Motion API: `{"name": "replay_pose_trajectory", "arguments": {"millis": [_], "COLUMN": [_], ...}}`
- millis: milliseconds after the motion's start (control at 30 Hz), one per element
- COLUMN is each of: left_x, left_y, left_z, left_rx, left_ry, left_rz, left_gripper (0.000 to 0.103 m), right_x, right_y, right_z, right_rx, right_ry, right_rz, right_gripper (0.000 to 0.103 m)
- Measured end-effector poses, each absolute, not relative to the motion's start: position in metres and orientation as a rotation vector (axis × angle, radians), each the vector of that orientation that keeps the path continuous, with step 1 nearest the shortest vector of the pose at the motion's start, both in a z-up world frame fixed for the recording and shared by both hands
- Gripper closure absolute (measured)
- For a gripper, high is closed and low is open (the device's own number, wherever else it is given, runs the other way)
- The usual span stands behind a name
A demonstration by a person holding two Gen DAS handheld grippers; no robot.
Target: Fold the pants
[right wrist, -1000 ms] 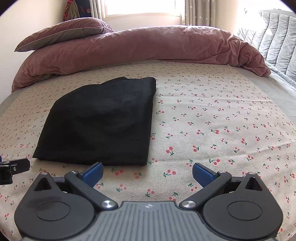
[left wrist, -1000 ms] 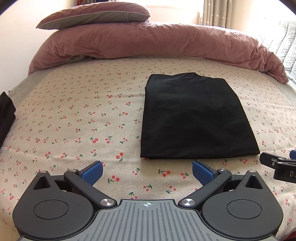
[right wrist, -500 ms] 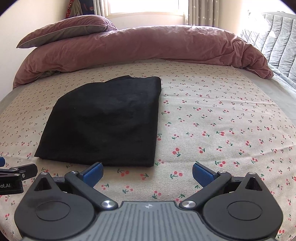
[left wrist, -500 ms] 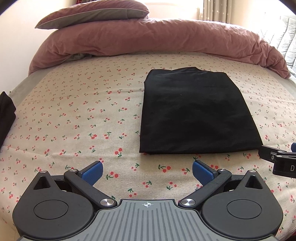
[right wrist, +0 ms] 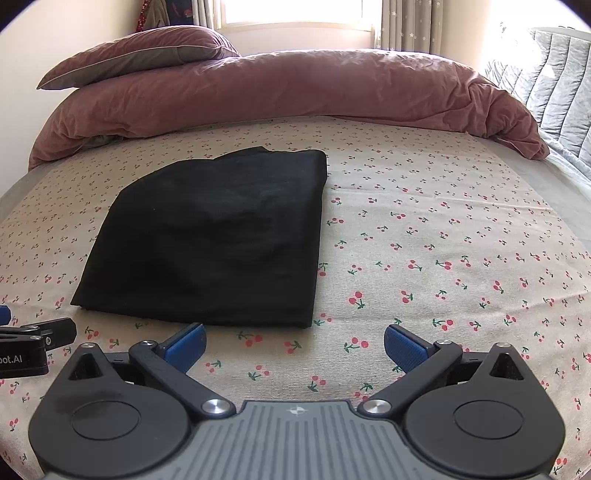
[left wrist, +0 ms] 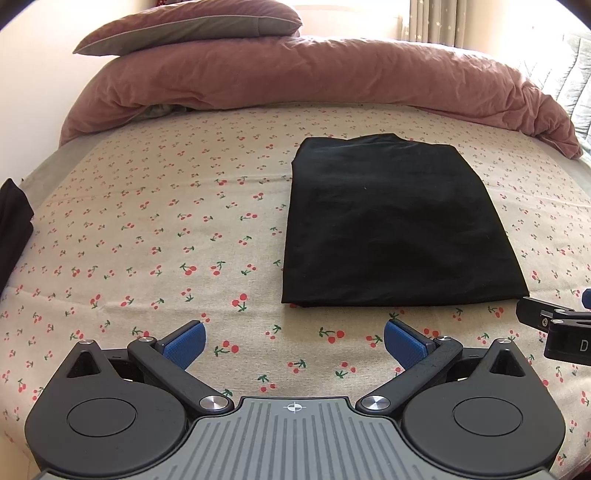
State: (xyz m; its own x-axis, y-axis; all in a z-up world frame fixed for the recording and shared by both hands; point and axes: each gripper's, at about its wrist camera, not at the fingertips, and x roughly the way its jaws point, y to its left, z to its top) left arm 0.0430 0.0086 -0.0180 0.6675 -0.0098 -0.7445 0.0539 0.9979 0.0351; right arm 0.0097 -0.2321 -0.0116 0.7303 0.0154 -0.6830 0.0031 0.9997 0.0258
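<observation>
The black pants [left wrist: 391, 225] lie flat on the cherry-print sheet [left wrist: 166, 236] as a neat rectangle, short of the pink duvet [left wrist: 314, 74] bunched behind them and well clear of the pillow [left wrist: 192, 26] on top of it. I hold my left gripper [left wrist: 293, 343] just in front of the near edge of the pants, toward their left corner, with its blue pads wide apart and nothing between them. My right gripper [right wrist: 293, 343] sits just in front of the pants' near right corner, also spread and empty. Neither touches the cloth. I judge the folding to be at or near its end: the edges look squared, though the far edge bulges a little. If one more fold is wanted, I would need to bring both grippers down onto the near corners, pinch all the layers together, and carry them toward the duvet evenly so the stack does not skew.
</observation>
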Motion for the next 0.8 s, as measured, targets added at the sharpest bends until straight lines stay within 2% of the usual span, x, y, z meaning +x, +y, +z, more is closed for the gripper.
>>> {"name": "replay_pose_trajectory", "arguments": {"millis": [800], "left_x": [0.0454], "left_y": [0.0059], "left_z": [-0.0251], "left_rx": [0.060], "left_ry": [0.865], "left_rz": [-0.050], "left_gripper": [0.000], "right_x": [0.0082], "right_y": [-0.2275], "right_z": [-0.0159], "right_rx": [0.014], "right_ry": [0.766], "right_rz": [0.006], "right_gripper": [0.000]}}
